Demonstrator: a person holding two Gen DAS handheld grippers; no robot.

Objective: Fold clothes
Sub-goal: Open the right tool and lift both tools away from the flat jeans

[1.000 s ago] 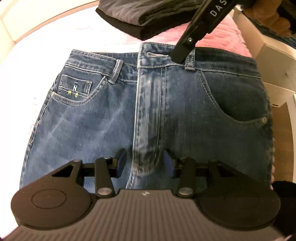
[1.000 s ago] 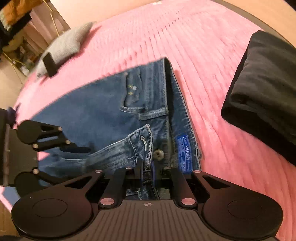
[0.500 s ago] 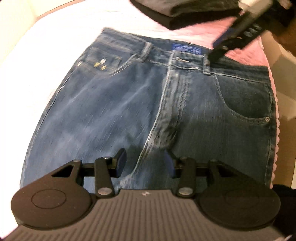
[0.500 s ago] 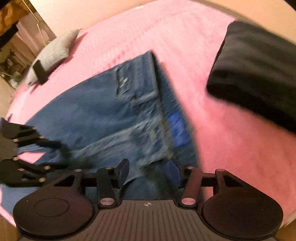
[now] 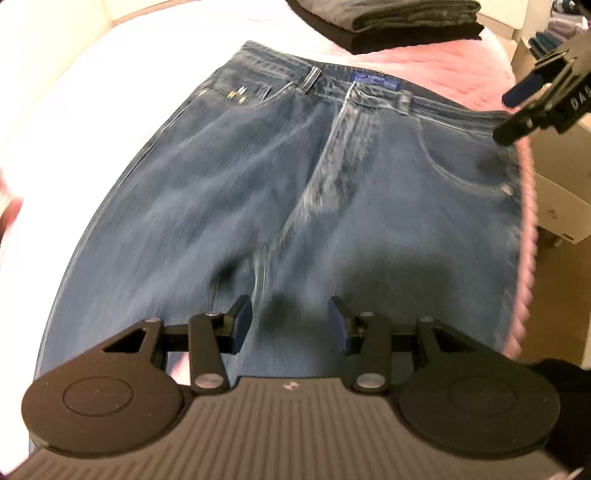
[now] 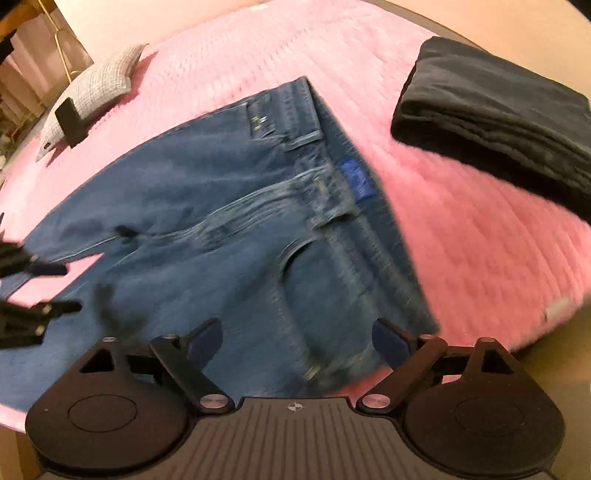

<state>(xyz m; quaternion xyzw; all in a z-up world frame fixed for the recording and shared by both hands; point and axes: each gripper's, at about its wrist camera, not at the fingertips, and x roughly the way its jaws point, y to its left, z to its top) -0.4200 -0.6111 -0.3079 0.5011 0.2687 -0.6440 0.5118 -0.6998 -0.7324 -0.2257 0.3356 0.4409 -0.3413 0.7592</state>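
A pair of blue jeans (image 5: 295,192) lies flat, front up, on the pink bedspread (image 6: 461,240), waistband at the far end; it also shows in the right wrist view (image 6: 221,236). My left gripper (image 5: 290,324) is open and empty, just above the crotch area. My right gripper (image 6: 297,339) is open wide and empty, above the jeans' hip near the bed's edge. It also shows in the left wrist view (image 5: 532,99) at the right, beside the waistband corner. The left gripper shows at the left edge of the right wrist view (image 6: 55,288).
A stack of folded dark clothes (image 6: 498,122) lies on the bed beyond the waistband, also in the left wrist view (image 5: 399,18). A grey pillow (image 6: 92,85) with a black object (image 6: 70,122) lies far off. Pale furniture (image 5: 554,192) stands beside the bed.
My right gripper let go of the waistband, opened and drew back to the jeans' right side. My left gripper pulled back from the waistband, staying open.
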